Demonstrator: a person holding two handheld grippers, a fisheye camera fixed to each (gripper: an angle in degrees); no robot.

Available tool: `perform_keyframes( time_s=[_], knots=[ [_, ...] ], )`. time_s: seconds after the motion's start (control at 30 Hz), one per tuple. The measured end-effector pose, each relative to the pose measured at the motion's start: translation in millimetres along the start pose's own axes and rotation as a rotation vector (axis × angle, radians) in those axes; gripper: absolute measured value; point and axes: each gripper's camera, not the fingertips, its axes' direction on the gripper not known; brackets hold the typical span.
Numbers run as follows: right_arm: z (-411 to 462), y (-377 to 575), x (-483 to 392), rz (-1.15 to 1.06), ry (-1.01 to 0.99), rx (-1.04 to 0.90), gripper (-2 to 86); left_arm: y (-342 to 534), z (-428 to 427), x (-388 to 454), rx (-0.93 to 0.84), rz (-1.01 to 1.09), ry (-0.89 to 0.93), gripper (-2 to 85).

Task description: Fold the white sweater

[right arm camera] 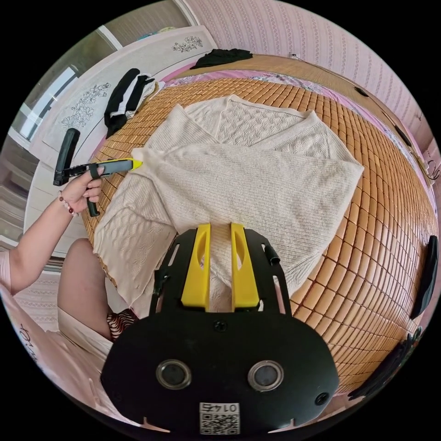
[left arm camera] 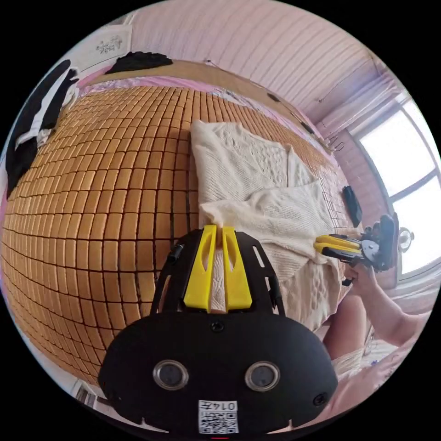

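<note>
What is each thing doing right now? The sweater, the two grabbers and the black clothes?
White sweater: lying on the bamboo mat, sleeve folded across its body.
Left gripper: shut on a sweater edge.
Right gripper: shut on the sweater's lower part.
Black garment: crumpled at the mat's far end.
Black-and-white garment: heaped at the mat's edge.

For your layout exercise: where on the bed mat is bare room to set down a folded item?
Free: the bamboo mat between the white sweater and the black-and-white garment; also the mat towards the black item. Crowded: the near edge, beside both tools.
</note>
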Motion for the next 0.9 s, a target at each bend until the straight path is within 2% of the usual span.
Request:
perform_keyframes(
  time_s=[0.07, 0.2, 0.33, 0.47, 0.53, 0.6, 0.67, 0.77, 0.9],
  knots=[
    [-17.3, 0.6, 14.9, 0.004, 0.011, 0.062, 7.6, 0.3, -13.6, -16.9, 0.020, -0.018, 0.044, 3.8],
    [-48.7, -8.6, 82.0, 0.082, 0.144, 0.162, 8.3, -12.7, -52.1, -36.1, 0.088, 0.027, -0.165, 5.0],
    [-48.2, -30.5, 150.5, 0.200, 0.229, 0.174, 11.3, -47.9, -48.5, -52.2, 0.080, 0.017, -0.092, 6.3],
    [-38.9, -43.8, 192.0, 0.320, 0.133, 0.182, 12.0, -95.8, -31.8, -78.1, 0.128, -0.083, 0.063, 8.5],
    [-31.0, -46.9, 205.8, 0.359, 0.099, 0.182, 11.5, -114.7, -26.9, -80.0, 0.135, -0.063, 0.004, 9.3],
    [-25.1, -48.4, 212.4, 0.369, 0.039, 0.176, 10.5, -136.4, -11.4, -83.5, 0.068, -0.028, -0.068, 10.5],
    [-21.5, -49.1, 216.9, 0.372, -0.008, 0.169, 8.5, -145.8, 0.9, -94.6, 0.021, -0.063, -0.012, 10.4],
    [-22.8, -49.8, 221.2, 0.388, -0.011, 0.157, 5.7, -147.7, 11.2, -113.5, 0.020, -0.143, 0.127, 5.0],
    [-48.8, -45.4, 221.5, 0.392, -0.118, 0.247, 3.2, -136.0, -4.3, -116.9, 0.084, -0.157, 0.167, 0.4]
  ],
)
